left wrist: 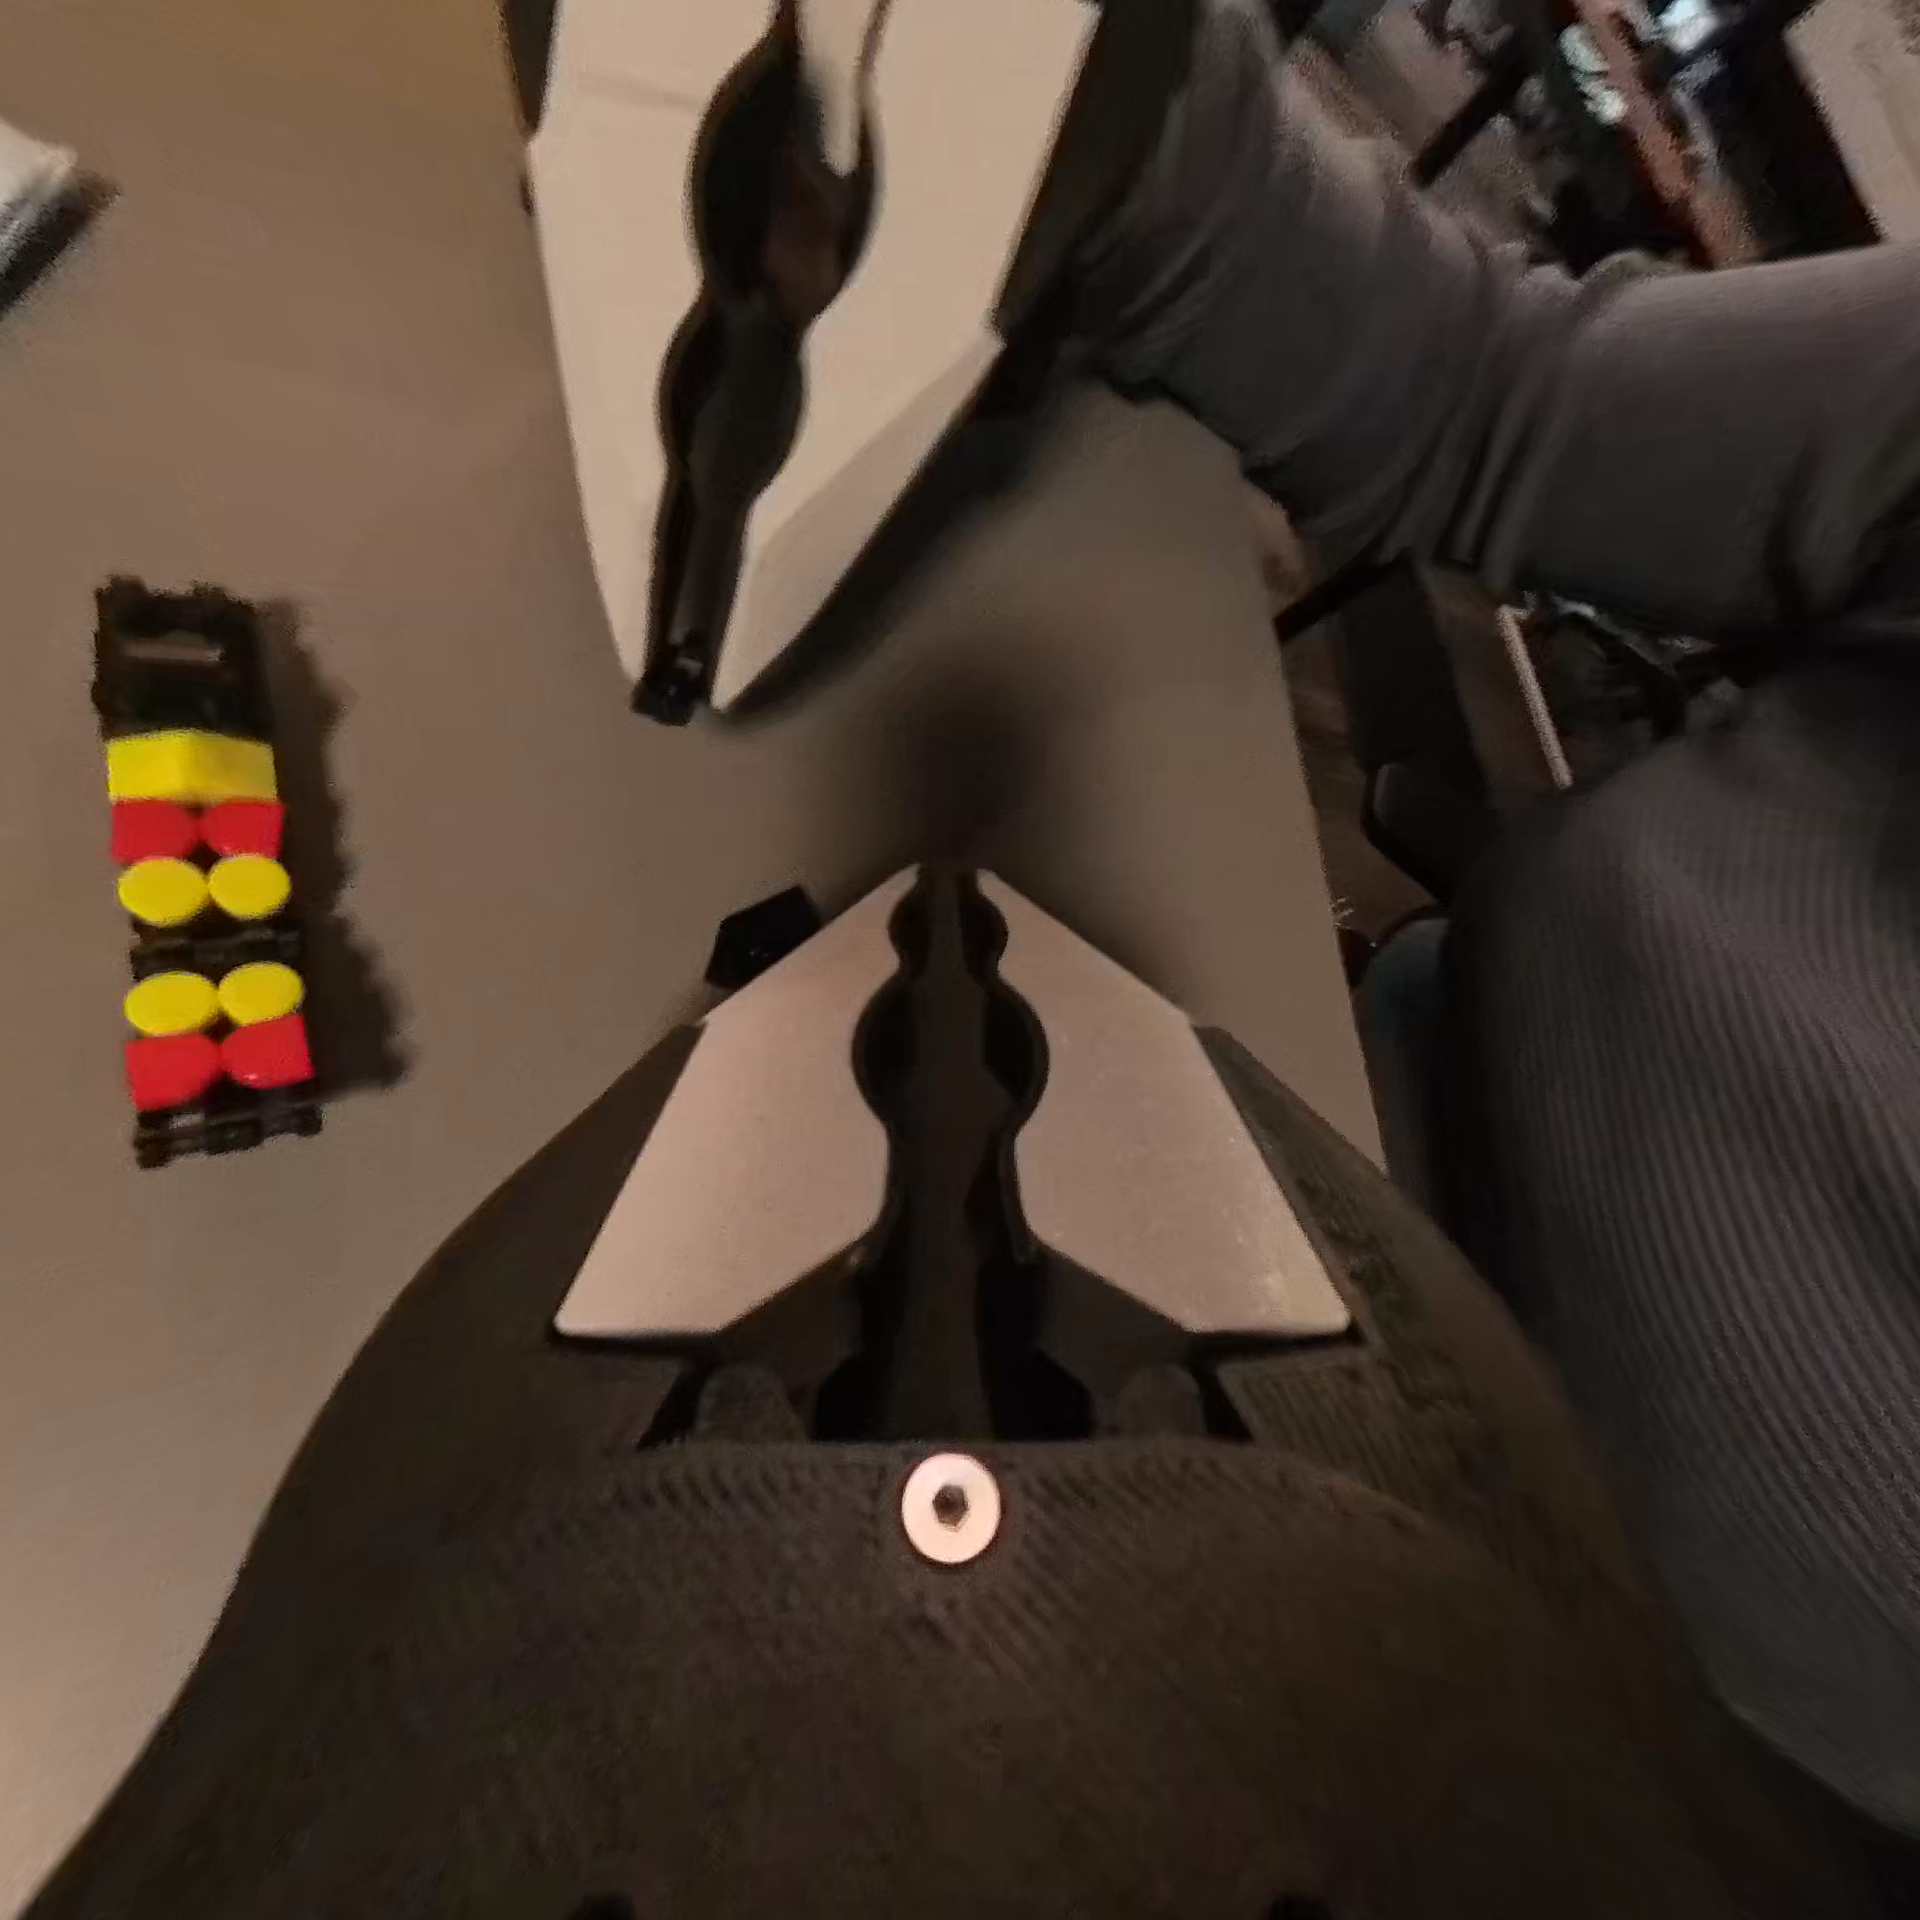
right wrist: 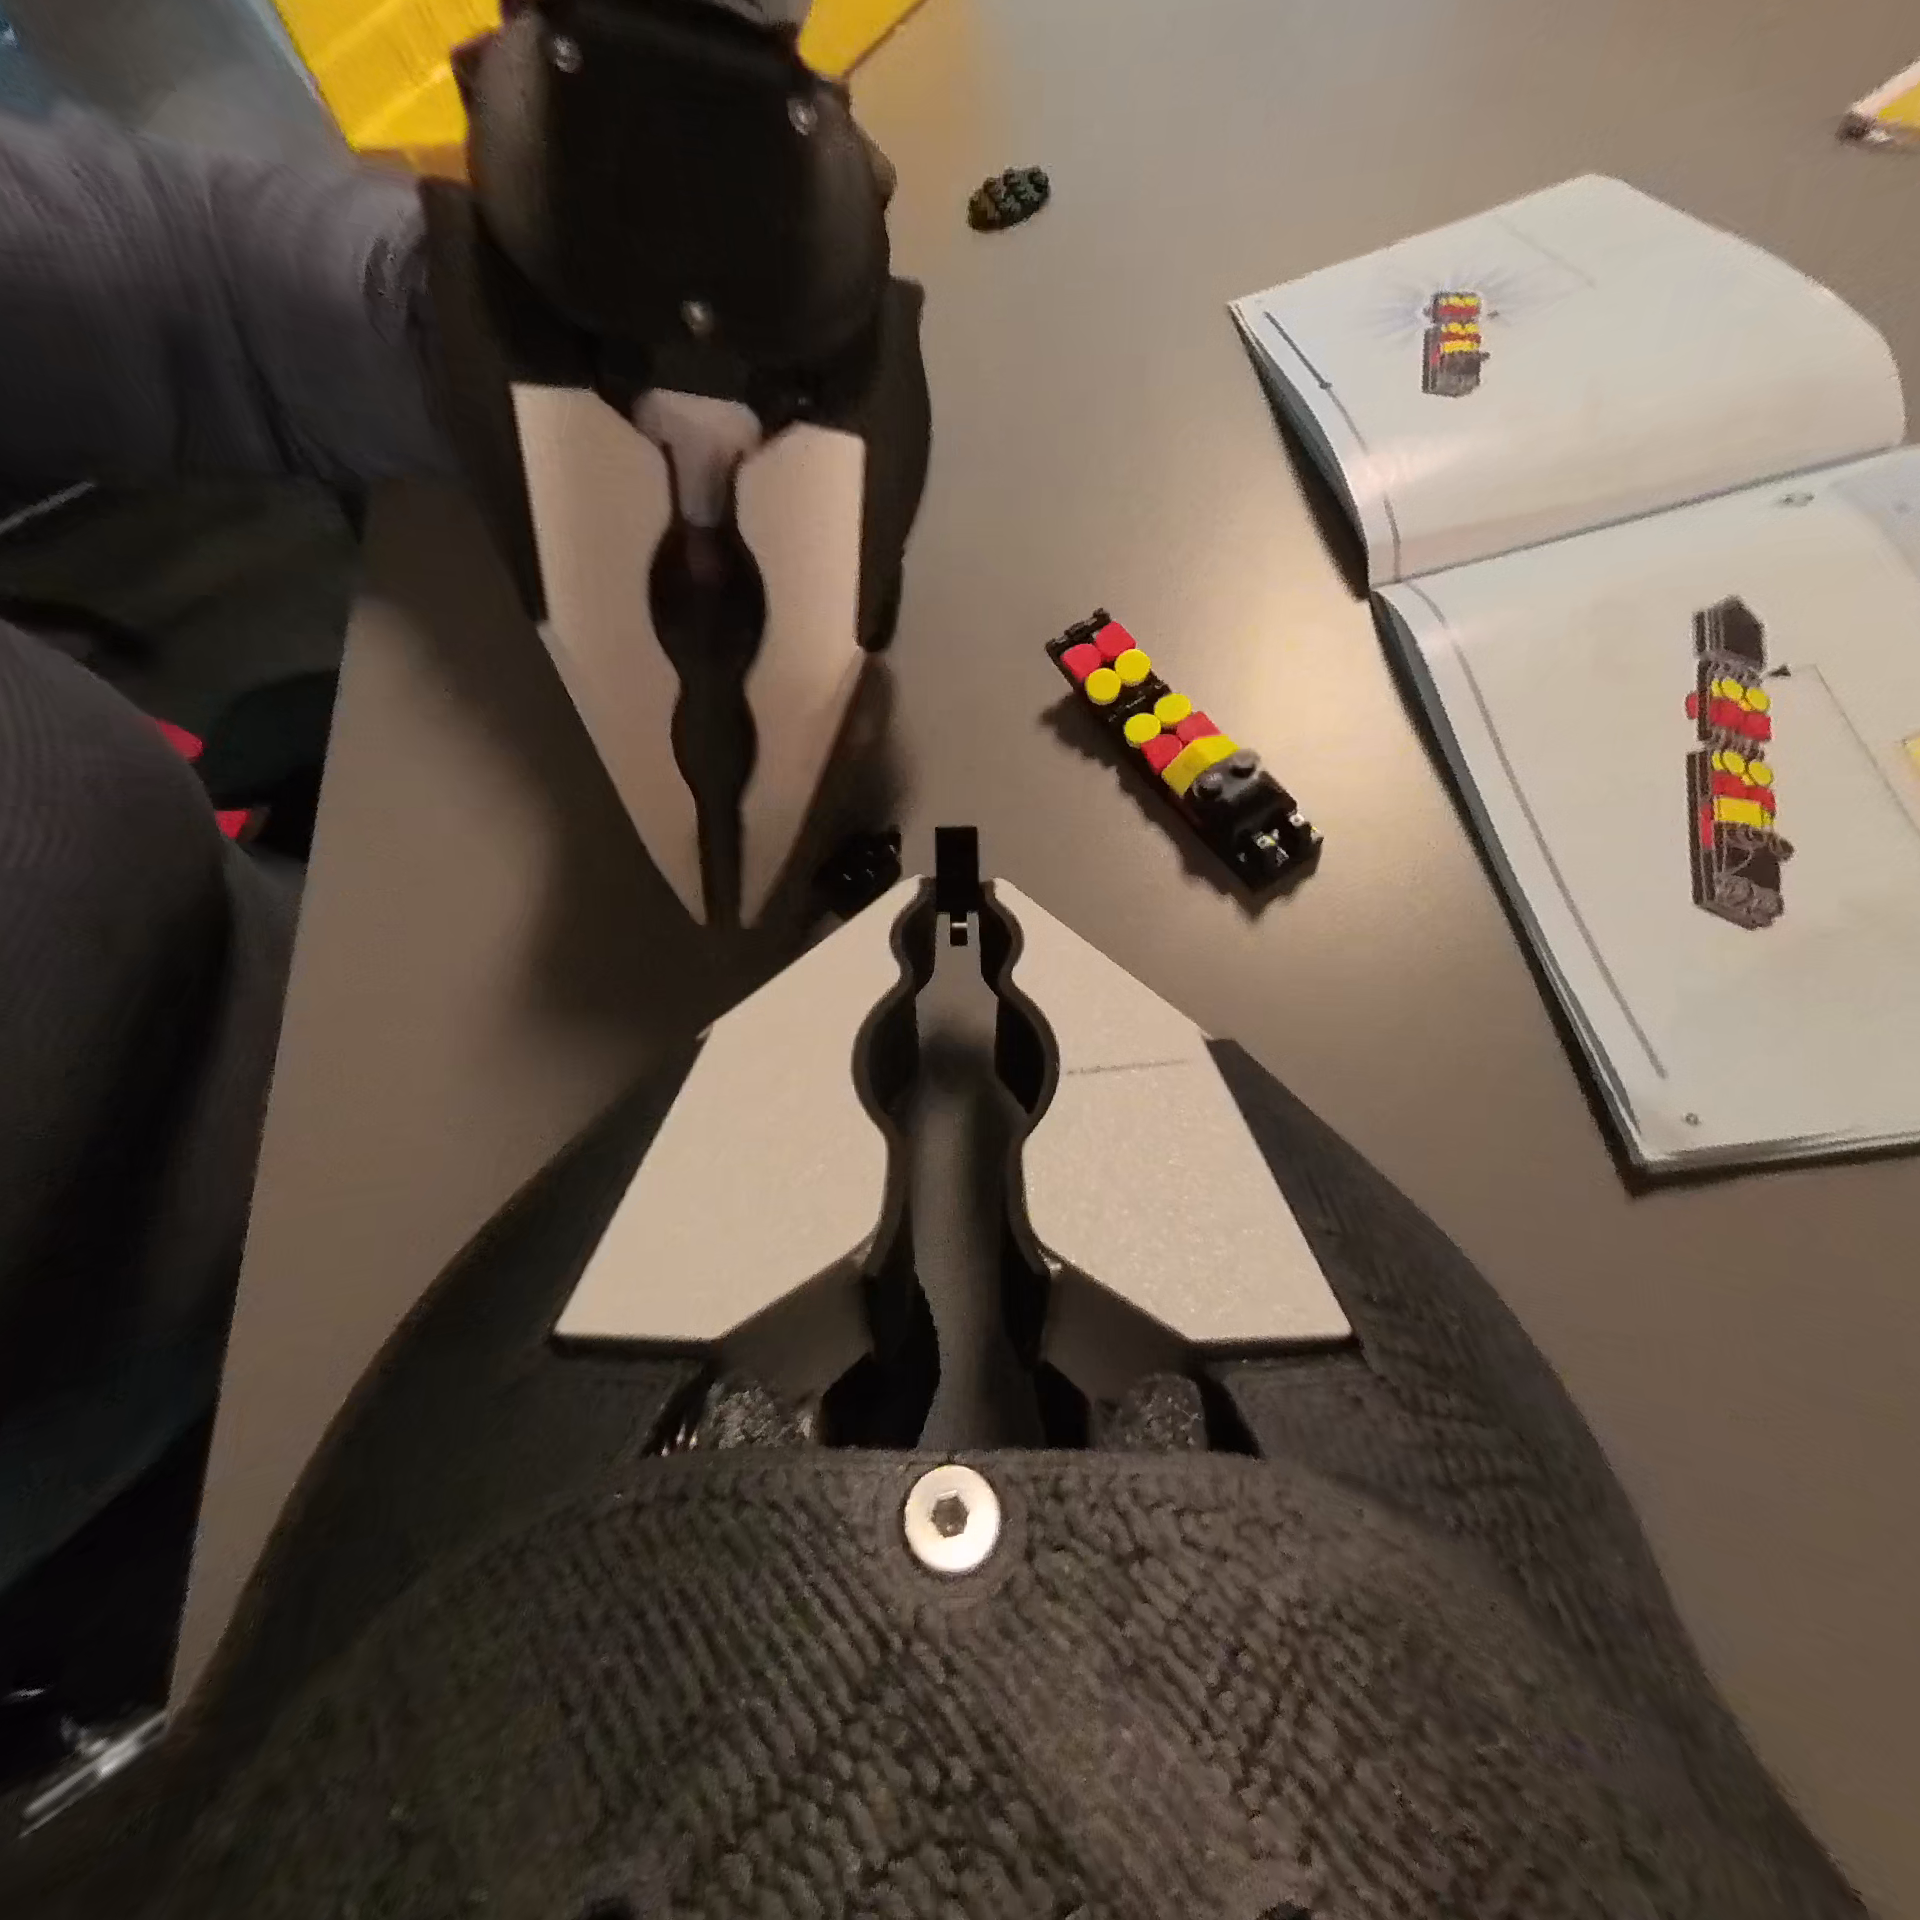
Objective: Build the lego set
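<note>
A black lego assembly [left wrist: 208, 883] with yellow and red pieces on top lies flat on the grey table [left wrist: 395, 416]; it also shows in the right wrist view [right wrist: 1179, 743]. My right gripper [right wrist: 956, 896] is shut on a small black piece [right wrist: 956, 854] that sticks out past its tips, above the table and short of the assembly. It shows in the left wrist view [left wrist: 675, 691] too. My left gripper [left wrist: 945, 875] is shut with nothing seen between its tips, close to the right one [right wrist: 722, 916]. A small loose black piece [right wrist: 862, 864] lies on the table between the two grippers [left wrist: 758, 935].
An open instruction booklet [right wrist: 1621, 623] lies to the right of the assembly. Another small dark piece [right wrist: 1008, 197] sits farther back. A yellow box [right wrist: 395, 73] is at the far left. A person's sleeve [left wrist: 1455, 343] and lap are by the table edge [left wrist: 1320, 831]. Across from one pair of fingers to the other is roughly 6 cm.
</note>
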Motion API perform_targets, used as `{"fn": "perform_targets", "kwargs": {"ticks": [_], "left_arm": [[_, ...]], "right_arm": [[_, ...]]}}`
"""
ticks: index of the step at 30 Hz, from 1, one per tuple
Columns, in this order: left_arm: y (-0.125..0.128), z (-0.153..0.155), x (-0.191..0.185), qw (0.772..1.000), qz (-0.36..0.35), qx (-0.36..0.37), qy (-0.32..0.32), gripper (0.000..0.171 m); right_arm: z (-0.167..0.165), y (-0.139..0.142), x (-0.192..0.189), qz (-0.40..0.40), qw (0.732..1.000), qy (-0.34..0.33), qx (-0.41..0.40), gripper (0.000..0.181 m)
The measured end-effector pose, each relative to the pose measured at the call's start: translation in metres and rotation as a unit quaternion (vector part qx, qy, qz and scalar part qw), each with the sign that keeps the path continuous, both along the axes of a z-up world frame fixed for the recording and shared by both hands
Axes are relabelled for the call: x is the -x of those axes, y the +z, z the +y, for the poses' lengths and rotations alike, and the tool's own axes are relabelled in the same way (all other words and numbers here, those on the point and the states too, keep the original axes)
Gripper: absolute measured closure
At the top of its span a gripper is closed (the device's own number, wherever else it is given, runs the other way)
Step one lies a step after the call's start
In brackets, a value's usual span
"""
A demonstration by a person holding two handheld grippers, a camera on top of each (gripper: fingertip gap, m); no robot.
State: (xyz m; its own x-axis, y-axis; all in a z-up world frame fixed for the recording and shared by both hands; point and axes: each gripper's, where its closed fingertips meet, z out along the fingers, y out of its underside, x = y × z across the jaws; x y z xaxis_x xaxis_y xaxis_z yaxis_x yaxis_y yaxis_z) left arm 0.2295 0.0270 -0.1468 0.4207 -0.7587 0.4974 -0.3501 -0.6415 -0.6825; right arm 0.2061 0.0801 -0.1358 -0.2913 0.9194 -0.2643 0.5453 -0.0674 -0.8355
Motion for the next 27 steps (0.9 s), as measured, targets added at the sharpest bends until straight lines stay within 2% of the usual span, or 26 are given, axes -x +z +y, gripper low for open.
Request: {"fn": "perform_targets", "kwargs": {"ticks": [3,5,7,10,13,19,27], "left_arm": [[0.010,0.005,0.025,0.996,0.018,-0.090,-0.017,0.170],[0.010,0.011,0.043,0.986,0.049,-0.153,-0.035,0.160],[0.011,0.009,0.044,0.980,0.047,-0.180,-0.069,0.150],[0.002,0.003,0.035,0.976,0.057,-0.174,-0.120,0.141],[-0.011,0.008,0.031,0.968,0.097,-0.184,-0.143,0.141],[-0.014,0.016,0.029,0.966,0.107,-0.179,-0.150,0.143],[-0.012,0.009,0.027,0.971,0.105,-0.168,-0.131,0.142]], "right_arm": [[-0.001,0.000,0.001,-0.002,1.000,-0.004,-0.017,0.175],[-0.006,0.002,0.003,-0.002,1.000,0.001,-0.030,0.175],[-0.012,0.003,0.006,-0.001,0.999,0.005,-0.043,0.175],[-0.015,0.004,0.009,-0.002,0.999,0.007,-0.052,0.175],[-0.013,0.004,0.008,-0.007,0.998,0.005,-0.066,0.175],[-0.010,0.002,0.005,-0.020,0.994,-0.006,-0.108,0.175],[-0.012,-0.006,0.000,-0.040,0.987,0.001,-0.154,0.175]]}}
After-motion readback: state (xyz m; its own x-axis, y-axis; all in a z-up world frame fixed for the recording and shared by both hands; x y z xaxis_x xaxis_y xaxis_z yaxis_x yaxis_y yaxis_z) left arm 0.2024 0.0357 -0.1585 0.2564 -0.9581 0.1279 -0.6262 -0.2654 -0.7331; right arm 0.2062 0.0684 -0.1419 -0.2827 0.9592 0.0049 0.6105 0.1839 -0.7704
